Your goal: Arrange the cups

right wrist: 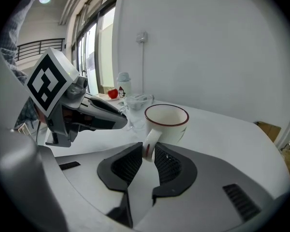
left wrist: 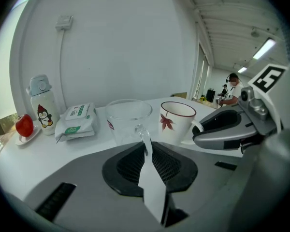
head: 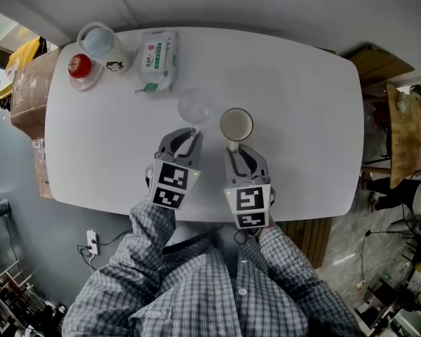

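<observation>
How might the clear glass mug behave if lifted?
The clear glass mug looks rigid, probably breakable if knocked against the neighbouring white ceramic mug. Held by its thin handle in the left gripper, it may swing.

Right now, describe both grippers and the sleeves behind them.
Left gripper and right gripper match: rounded grey shells, black ribbed pads, each carrying a white cube printed with black square markers. No cables show. The sleeves are grey-and-white checked.
</observation>
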